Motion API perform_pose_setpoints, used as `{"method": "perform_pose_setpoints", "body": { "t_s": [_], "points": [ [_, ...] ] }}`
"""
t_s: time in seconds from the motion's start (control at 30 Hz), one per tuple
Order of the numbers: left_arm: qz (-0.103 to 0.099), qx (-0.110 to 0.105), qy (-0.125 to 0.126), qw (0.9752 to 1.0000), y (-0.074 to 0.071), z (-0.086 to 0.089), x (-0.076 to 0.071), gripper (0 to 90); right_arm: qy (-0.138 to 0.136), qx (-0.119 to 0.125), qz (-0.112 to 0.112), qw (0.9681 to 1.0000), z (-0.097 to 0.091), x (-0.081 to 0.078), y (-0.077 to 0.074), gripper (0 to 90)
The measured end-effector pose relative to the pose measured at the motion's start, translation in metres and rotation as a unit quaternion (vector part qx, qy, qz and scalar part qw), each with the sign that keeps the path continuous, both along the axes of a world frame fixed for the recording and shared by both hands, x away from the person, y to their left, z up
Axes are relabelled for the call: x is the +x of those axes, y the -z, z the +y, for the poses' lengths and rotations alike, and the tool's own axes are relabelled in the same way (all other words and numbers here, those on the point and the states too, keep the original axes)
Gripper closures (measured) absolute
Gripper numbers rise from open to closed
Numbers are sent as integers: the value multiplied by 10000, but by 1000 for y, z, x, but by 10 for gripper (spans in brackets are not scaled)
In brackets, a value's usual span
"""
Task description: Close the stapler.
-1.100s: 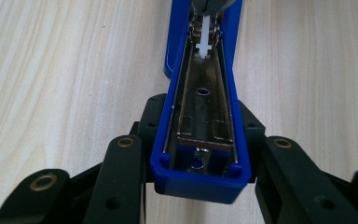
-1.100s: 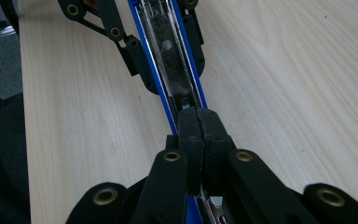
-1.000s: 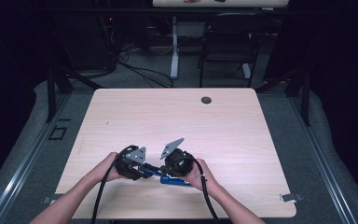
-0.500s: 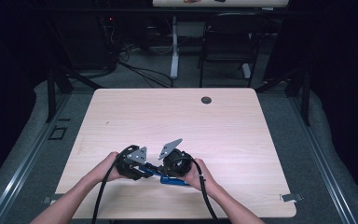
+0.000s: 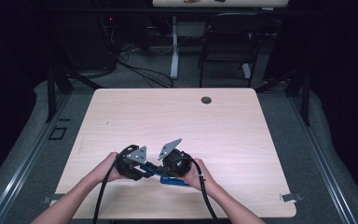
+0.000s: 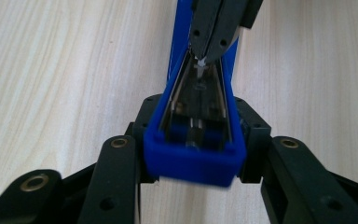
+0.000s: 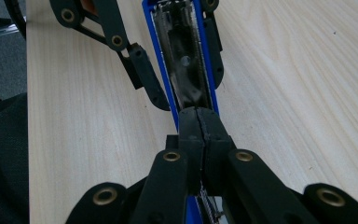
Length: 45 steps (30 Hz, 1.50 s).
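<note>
stapler (image 6: 193,158): blue, opened up, near the table's (image 5: 242,130) front edge, between my two grippers
left gripper (image 6: 193,140): clamped on its end, jaws just eased a bit
right gripper (image 7: 199,122): pressed together (pinching something small inside the tray, can't tell what)

we see a pale wooden table (image 5: 242,135) with a small dark round grommet (image 5: 206,100) near its far edge. beyond that edge we see a black chair (image 5: 226,46), a white post (image 5: 174,46) and floor cables (image 5: 140,74).
</note>
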<state>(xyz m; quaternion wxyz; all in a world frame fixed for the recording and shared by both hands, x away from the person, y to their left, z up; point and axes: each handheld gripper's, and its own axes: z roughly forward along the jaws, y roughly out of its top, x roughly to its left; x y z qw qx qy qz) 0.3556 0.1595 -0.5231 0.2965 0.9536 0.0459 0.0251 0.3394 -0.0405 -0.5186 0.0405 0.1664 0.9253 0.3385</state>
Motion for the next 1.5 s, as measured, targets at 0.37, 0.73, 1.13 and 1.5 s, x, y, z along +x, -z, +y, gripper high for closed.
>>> {"method": "perform_pose_setpoints", "body": {
  "t_s": [0.37,0.73,1.13,1.5],
  "points": [
    [-19,-212,-195,9996,-1,7,0,593,102,163,44,9998,-8,1,-4,900],
    [60,-796,-400,9960,7,0,-3,562,172,138,59,9997,-23,0,-10,900],
    [196,-610,-864,9942,9,8,6,283,274,114,121,9995,-38,-2,-11,900],
    [153,-978,-961,9904,4,11,2,271,327,184,94,9993,-38,-4,-14,900]
  ]
}}
